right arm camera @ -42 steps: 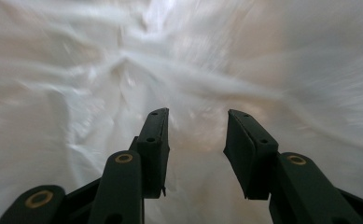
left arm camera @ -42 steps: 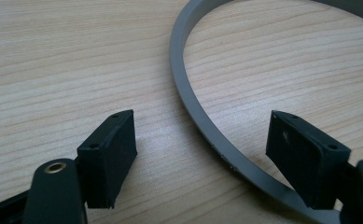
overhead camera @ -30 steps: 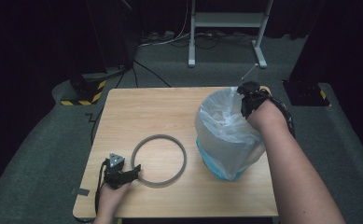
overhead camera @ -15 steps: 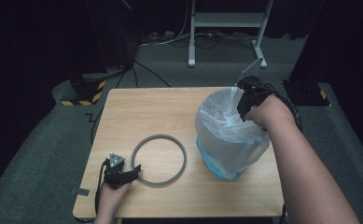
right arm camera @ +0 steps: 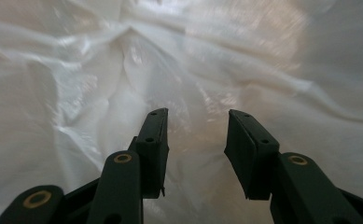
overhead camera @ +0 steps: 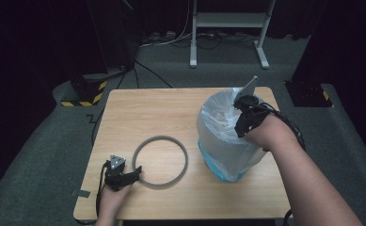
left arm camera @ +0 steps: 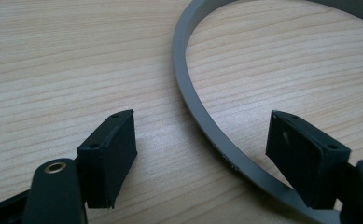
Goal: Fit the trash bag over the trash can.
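A grey ring [overhead camera: 161, 138] lies flat on the wooden table [overhead camera: 147, 113], front left of centre. My left gripper [overhead camera: 124, 177] rests at the ring's near-left edge; in the left gripper view the left gripper [left arm camera: 202, 130] is open and straddles the ring's band [left arm camera: 193, 93], which passes close to the right jaw. A white plastic bag [overhead camera: 220, 132] lines a blue bin [overhead camera: 218, 170] on the right. My right gripper [overhead camera: 242, 123] is at the bag's right rim, pointing into it. In the right gripper view the right gripper [right arm camera: 195, 123] is open, with crinkled bag film [right arm camera: 123, 70] just ahead.
Grey carpet surrounds the table. A white metal stand [overhead camera: 227, 23] and cables lie beyond the far edge. A yellow-and-black striped block [overhead camera: 84, 96] sits off the far left corner. The person's right forearm [overhead camera: 307, 188] crosses the table's front right corner.
The right hand has come back from the bag's far rim toward the person and lower, onto the bag's right side. The left gripper and ring have not moved.
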